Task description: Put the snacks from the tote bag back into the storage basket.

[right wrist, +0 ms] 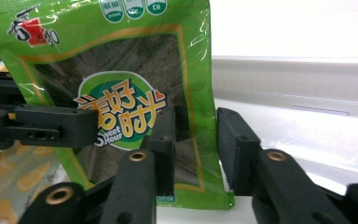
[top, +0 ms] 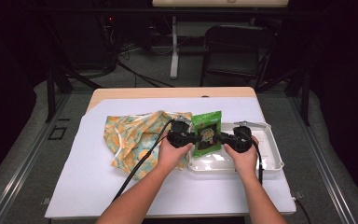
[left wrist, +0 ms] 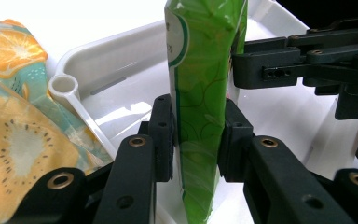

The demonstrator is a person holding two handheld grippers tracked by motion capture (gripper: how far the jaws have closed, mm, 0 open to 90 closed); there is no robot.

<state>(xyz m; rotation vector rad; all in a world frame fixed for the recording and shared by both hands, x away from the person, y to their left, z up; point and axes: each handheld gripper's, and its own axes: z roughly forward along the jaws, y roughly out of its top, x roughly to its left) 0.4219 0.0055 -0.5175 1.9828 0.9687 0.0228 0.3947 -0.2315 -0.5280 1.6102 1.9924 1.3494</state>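
Light wooden table (top: 121,93), top mostly covered by a white sheet (top: 88,186). On the sheet, left of centre, a crumpled fruit-print cloth (top: 130,135), oranges and kiwi slices on pale teal. Just beside it on the right, a white plastic tray (top: 272,158), its near-left corner touching the cloth.

A wooden table (top: 121,93) stands mid-frame under a white sheet (top: 88,177). The room is dim — black walls at nine and three o'clock. At one o'clock sits a dark folding chair (top: 235,46); at twelve, a white desk leg (top: 174,46). Cables (top: 135,74) trail over the grey floor (top: 18,140).
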